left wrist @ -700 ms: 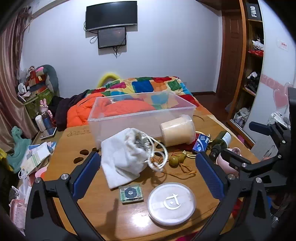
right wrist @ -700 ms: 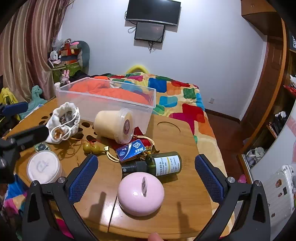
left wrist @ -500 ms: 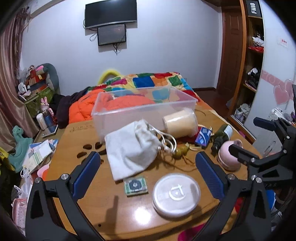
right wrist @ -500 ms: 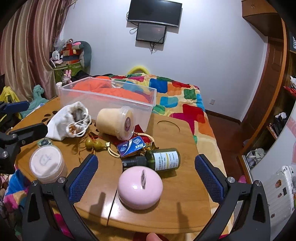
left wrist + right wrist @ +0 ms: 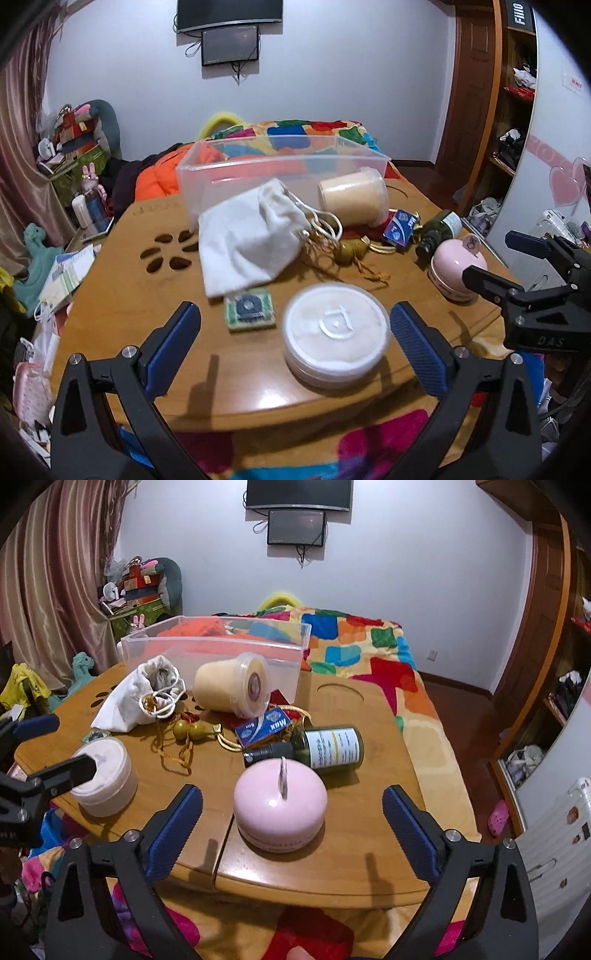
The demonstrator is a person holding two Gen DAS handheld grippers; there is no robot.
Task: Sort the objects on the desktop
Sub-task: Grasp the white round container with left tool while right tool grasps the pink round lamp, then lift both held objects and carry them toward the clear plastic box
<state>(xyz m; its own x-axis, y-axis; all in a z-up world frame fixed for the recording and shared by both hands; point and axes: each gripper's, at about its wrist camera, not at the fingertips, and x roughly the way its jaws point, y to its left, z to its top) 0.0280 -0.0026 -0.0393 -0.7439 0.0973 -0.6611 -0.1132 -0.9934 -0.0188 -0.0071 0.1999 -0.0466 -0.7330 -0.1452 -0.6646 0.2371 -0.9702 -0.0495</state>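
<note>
Table (image 5: 122, 295) of light wood, round-edged, fills mid-frame in both wrist views. Left gripper (image 5: 295, 343) at bottom of its frame, blue-padded jaws spread wide, nothing held; round white lidded jar (image 5: 336, 332) sits between the pads, nearer the right one, not touched. Small green square box (image 5: 250, 308) just left of the jar. White drawstring cloth pouch (image 5: 247, 243) mid-frame, lying against the clear plastic storage bin (image 5: 280, 166) at upper centre. Cream-coloured tub (image 5: 352, 199) on its side right of the pouch, by the bin wall.

Right gripper (image 5: 291, 825) at bottom of its frame, jaws also wide apart, empty; pink domed container (image 5: 280, 808) sits between the pads, untouched. Dark green labelled bottle (image 5: 325, 747) lies on its side just behind the pink one. Blue small carton (image 5: 264, 727) and olive gourd charm (image 5: 192, 731) with gold cord lie centre-left of the frame, in front of the tub.
</note>
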